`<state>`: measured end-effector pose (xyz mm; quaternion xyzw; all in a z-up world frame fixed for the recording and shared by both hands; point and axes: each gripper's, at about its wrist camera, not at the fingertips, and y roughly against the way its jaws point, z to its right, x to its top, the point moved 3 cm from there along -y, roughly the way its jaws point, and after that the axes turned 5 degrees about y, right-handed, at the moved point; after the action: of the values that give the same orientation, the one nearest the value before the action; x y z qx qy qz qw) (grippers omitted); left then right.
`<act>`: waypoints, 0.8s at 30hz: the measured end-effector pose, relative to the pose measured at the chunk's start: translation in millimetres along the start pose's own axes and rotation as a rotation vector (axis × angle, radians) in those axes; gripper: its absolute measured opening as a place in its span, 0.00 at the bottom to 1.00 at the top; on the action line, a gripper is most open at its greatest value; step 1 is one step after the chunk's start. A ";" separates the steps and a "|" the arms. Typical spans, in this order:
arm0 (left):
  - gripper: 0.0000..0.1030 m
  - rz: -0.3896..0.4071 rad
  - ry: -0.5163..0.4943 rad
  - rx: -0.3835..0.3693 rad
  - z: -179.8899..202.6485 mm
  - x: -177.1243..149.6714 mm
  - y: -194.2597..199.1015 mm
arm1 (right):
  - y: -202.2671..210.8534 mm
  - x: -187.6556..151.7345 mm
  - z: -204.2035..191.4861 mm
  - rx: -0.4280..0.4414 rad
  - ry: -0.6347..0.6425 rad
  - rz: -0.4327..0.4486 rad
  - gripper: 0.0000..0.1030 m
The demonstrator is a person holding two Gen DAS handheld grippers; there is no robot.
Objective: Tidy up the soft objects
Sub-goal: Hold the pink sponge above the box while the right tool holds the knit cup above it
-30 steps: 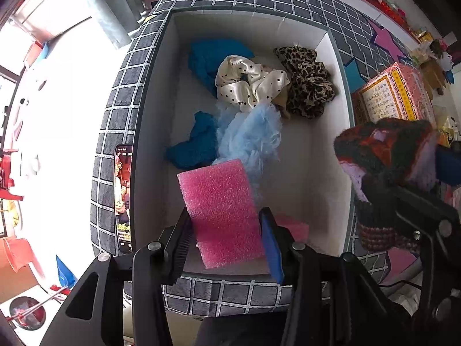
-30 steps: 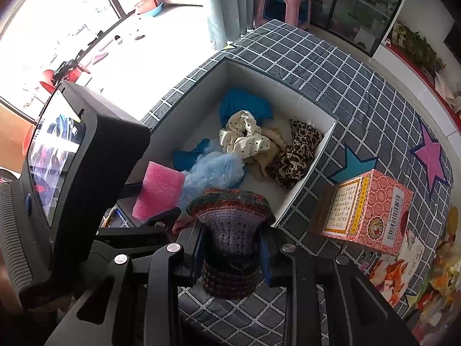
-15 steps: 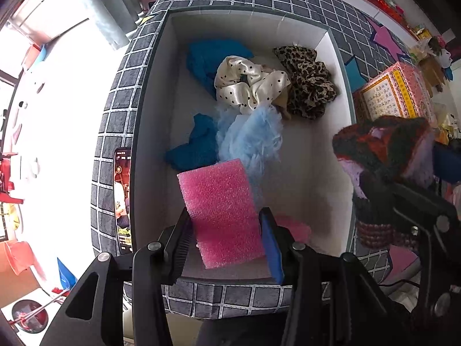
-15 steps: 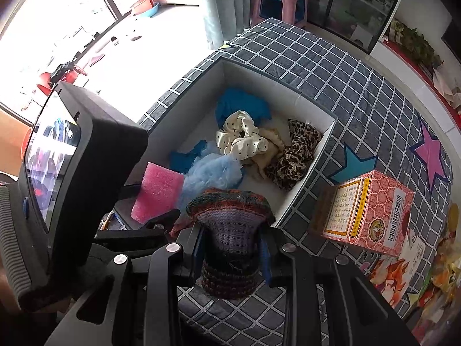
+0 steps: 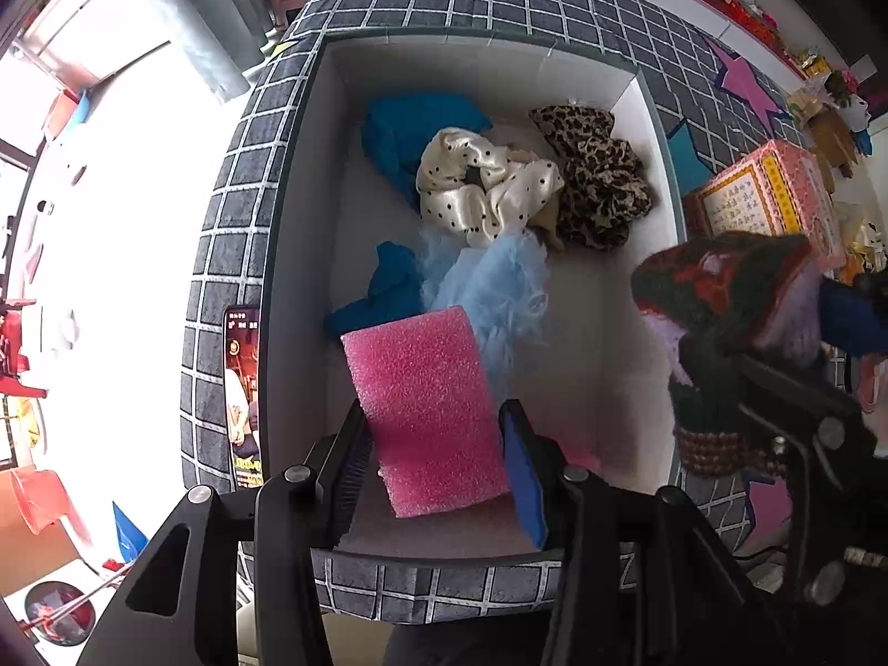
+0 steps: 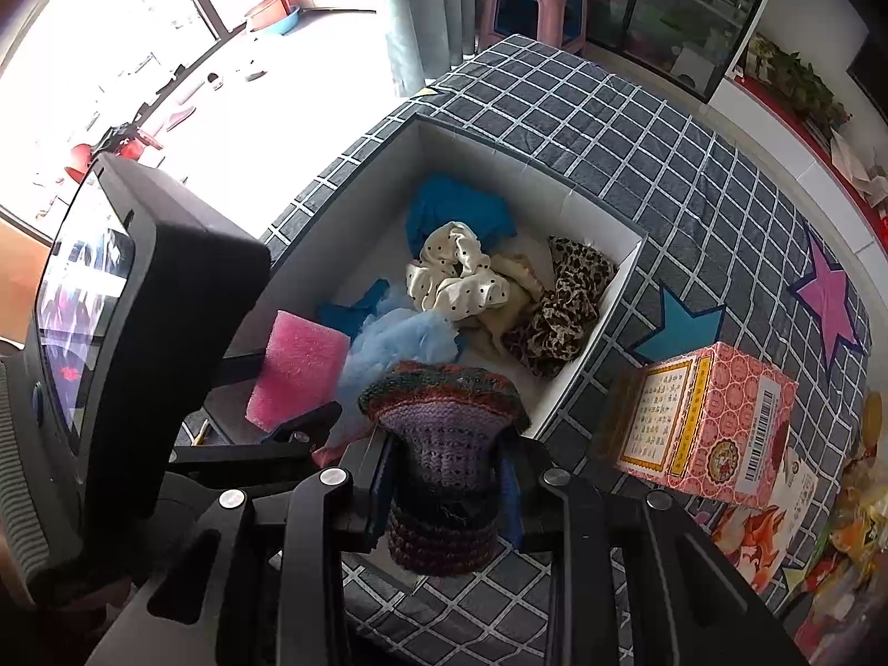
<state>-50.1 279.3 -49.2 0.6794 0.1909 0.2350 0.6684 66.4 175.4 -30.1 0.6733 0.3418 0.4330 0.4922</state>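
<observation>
My left gripper (image 5: pixel 433 460) is shut on a pink foam sponge (image 5: pixel 424 405) and holds it over the near end of the white box (image 5: pixel 299 255). The sponge also shows in the right wrist view (image 6: pixel 299 369). My right gripper (image 6: pixel 444 491) is shut on a striped knitted piece (image 6: pixel 444 444), just outside the box's near right corner; it also shows in the left wrist view (image 5: pixel 721 299). In the box (image 6: pixel 610 299) lie a blue cloth (image 5: pixel 410 133), a polka-dot scrunchie (image 5: pixel 477 188), a leopard scrunchie (image 5: pixel 599 188) and a light-blue fluffy piece (image 5: pixel 494 288).
The box stands on a grey checked cloth (image 6: pixel 666 155) with star patches. A pink printed carton (image 6: pixel 705 427) stands right of the box. A phone (image 5: pixel 244 388) lies left of the box. Clutter lies at the far right edge.
Both views have shifted very slightly. Each gripper keeps its hold, and the things in the box lie unmoved.
</observation>
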 end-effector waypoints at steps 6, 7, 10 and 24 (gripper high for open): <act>0.48 -0.004 -0.005 -0.003 2.3 6.3 -1.0 | -0.3 3.6 3.8 -0.003 -0.009 0.001 0.31; 0.48 -0.004 -0.006 -0.001 2.5 7.0 -1.4 | -0.4 4.3 4.4 -0.003 -0.010 0.000 0.31; 0.48 -0.004 -0.006 0.001 2.4 8.4 -2.2 | -0.9 5.6 6.2 -0.004 -0.015 0.001 0.31; 0.48 -0.002 -0.027 0.022 2.7 13.5 -5.7 | -3.5 9.9 10.9 -0.004 -0.021 -0.001 0.31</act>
<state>-37.2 285.0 -54.0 0.6896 0.1852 0.2232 0.6636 80.1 181.1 -32.5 0.6768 0.3361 0.4262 0.4973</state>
